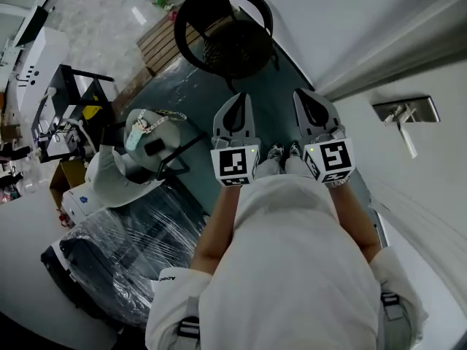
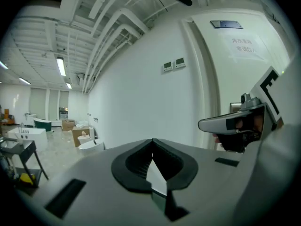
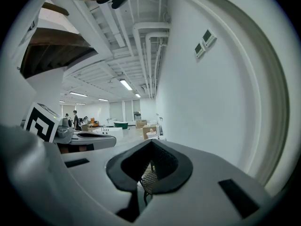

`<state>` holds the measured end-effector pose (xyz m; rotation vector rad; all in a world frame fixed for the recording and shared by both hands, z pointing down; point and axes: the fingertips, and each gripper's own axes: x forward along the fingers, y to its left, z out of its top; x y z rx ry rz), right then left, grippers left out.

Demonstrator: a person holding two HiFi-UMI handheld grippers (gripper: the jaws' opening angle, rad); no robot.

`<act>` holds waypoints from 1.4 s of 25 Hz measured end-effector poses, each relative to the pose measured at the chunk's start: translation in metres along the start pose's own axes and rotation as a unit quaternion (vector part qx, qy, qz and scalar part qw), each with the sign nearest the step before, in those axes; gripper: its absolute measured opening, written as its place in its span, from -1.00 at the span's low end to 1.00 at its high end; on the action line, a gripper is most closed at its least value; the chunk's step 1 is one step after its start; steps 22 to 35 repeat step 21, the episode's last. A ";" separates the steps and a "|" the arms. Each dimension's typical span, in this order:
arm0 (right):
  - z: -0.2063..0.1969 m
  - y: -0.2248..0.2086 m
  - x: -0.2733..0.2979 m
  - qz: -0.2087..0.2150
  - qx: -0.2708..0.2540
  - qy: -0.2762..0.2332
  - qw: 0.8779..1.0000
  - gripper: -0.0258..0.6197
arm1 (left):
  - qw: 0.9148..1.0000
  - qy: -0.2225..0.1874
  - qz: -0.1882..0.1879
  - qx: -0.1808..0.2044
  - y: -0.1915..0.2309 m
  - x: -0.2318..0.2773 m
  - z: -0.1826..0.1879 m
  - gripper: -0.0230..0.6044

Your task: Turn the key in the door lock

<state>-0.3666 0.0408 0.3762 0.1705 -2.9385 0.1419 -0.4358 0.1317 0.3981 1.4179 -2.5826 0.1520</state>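
Left claw (image 1: 234, 102) and right claw (image 1: 314, 97) side by side in front of the person, both with jaws together and nothing between them, door handle (image 1: 406, 112) at right, well apart from both, key too small to make out, black chair (image 1: 222, 28) ahead.

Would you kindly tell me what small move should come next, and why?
Probably swing the right gripper toward the door handle: both it and the left gripper are shut, empty, and pointing away from the handle at the right.
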 end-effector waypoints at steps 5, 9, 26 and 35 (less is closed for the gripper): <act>-0.001 -0.011 0.000 0.029 0.003 0.004 1.000 -0.94 | 0.999 -0.006 0.043 0.019 -0.010 -0.004 0.010 -0.90; -0.004 -0.023 -0.002 0.041 0.008 -0.001 0.999 -0.94 | 0.998 0.006 0.060 0.025 -0.020 -0.003 0.008 -0.90; -0.005 -0.046 0.012 0.079 -0.008 -0.003 0.997 -0.94 | 0.991 0.031 0.120 0.042 -0.022 -0.005 -0.008 -0.90; -0.005 -0.046 0.012 0.079 -0.008 -0.003 0.997 -0.94 | 0.991 0.031 0.120 0.042 -0.022 -0.005 -0.008 -0.90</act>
